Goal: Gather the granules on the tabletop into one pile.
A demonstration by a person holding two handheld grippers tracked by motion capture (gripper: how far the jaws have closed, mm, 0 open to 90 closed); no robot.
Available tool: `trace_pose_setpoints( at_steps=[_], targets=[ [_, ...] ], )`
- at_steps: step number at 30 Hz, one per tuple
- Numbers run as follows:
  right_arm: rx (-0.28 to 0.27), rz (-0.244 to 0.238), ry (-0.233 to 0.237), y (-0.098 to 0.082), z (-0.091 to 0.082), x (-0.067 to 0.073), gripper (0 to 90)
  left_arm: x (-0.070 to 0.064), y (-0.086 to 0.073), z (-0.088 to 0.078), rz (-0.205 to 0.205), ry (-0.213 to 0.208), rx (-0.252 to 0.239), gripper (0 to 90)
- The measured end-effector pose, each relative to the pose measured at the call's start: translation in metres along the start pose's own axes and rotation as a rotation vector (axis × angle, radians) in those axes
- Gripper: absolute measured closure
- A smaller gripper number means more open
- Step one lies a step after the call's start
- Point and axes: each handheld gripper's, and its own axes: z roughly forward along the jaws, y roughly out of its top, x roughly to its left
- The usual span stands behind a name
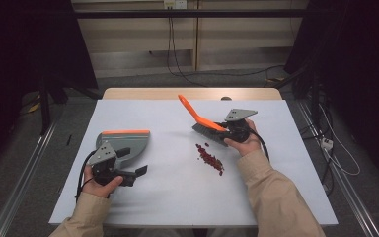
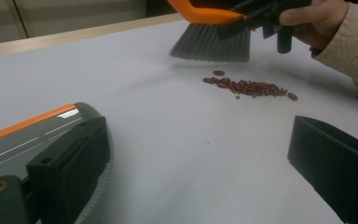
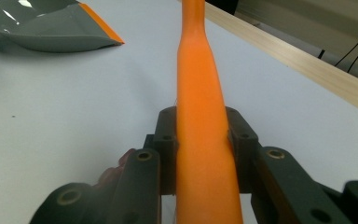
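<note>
Nearest me, the left gripper (image 1: 128, 174) has its jaws spread with bare desk (image 2: 177, 154) between them, and the grey dustpan (image 1: 124, 143) lies just beside its left jaw, ungrasped as far as I can see. Ahead of those jaws lies a small heap of red beans (image 2: 249, 87), unswept. Beyond that the right gripper (image 3: 203, 154) is clenched on the brush (image 1: 205, 123) by its orange handle, bristles hovering just past the beans. By my reckoning the sweeping has hardly begun. Open white surface lies between beans and pan, with the desk's edges well apart from both.
</note>
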Motion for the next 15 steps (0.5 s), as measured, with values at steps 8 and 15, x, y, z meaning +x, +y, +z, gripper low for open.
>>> trace_pose_setpoints(
  at_steps=[8, 15],
  targets=[
    [0.038, -0.105, 0.067, -0.002, 0.01, 0.006, 71.3, 0.002, -0.001, -0.002, -0.004, 0.004, -0.001, 5.5],
    [0.068, -0.159, 0.113, -0.003, 0.003, 0.02, 71.0, 0.002, -0.001, -0.003, -0.009, 0.007, -0.002, 5.4]
  ],
)
